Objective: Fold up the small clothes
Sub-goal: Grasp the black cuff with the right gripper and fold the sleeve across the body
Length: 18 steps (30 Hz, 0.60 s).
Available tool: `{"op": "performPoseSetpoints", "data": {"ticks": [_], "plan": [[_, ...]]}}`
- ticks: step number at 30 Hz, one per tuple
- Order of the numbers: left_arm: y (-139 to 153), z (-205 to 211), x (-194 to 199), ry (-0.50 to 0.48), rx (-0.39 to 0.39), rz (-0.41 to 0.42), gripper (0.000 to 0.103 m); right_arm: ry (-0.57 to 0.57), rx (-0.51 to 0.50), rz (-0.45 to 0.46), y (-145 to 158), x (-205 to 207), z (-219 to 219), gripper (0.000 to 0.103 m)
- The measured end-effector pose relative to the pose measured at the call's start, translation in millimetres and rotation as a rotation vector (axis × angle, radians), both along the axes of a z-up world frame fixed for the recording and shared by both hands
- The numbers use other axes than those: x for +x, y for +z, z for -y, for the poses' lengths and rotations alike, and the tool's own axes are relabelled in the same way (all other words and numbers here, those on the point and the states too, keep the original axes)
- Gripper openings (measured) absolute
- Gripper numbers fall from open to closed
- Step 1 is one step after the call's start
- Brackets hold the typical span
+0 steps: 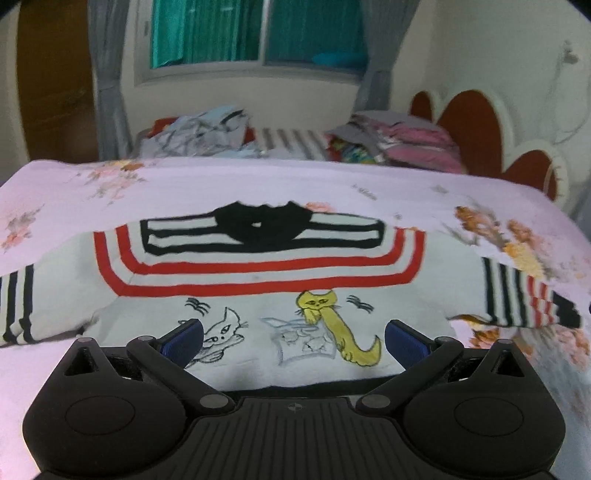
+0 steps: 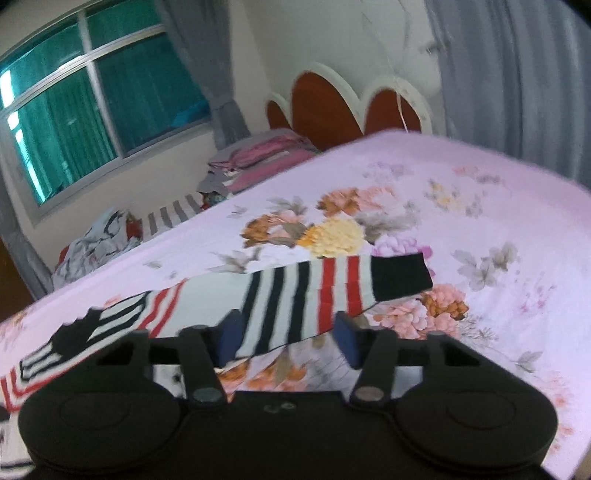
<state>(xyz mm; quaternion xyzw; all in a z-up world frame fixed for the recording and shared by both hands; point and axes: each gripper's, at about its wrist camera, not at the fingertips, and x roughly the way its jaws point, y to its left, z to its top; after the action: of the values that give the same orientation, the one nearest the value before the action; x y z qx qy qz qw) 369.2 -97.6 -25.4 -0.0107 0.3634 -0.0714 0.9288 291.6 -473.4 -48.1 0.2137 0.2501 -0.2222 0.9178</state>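
A small white sweater (image 1: 258, 306) with red and black stripes, a black collar and cat drawings lies spread flat on the pink floral bedsheet (image 1: 258, 184), both sleeves out to the sides. My left gripper (image 1: 293, 341) is open and empty, above the sweater's lower hem. My right gripper (image 2: 288, 338) is open, its blue pads on either side of the striped right sleeve (image 2: 314, 288), near the black cuff (image 2: 400, 275). I cannot tell whether the pads touch the sleeve.
Piles of other clothes (image 1: 399, 144) and crumpled cloth (image 1: 199, 133) lie at the far side of the bed. A red and white headboard (image 2: 332, 107) stands at the right, a window (image 1: 258, 29) with grey curtains behind.
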Motion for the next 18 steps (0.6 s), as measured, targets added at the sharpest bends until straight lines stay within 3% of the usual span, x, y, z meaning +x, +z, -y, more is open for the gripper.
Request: {"op": "performPoseSetpoints", "data": {"ticks": [7, 13, 18], "plan": [[-9, 43, 22, 0.023, 0.083, -0.038, 0.103, -0.089, 0.177, -0.004, -48, 32, 80, 0.043], [-16, 68, 39, 0.033, 0.109, -0.076, 0.103, -0.133, 0.302, -0.024, -83, 47, 113, 0.042], [-18, 78, 46, 0.036, 0.104, -0.089, 0.103, -0.175, 0.385, 0.029, -97, 43, 131, 0.041]]}}
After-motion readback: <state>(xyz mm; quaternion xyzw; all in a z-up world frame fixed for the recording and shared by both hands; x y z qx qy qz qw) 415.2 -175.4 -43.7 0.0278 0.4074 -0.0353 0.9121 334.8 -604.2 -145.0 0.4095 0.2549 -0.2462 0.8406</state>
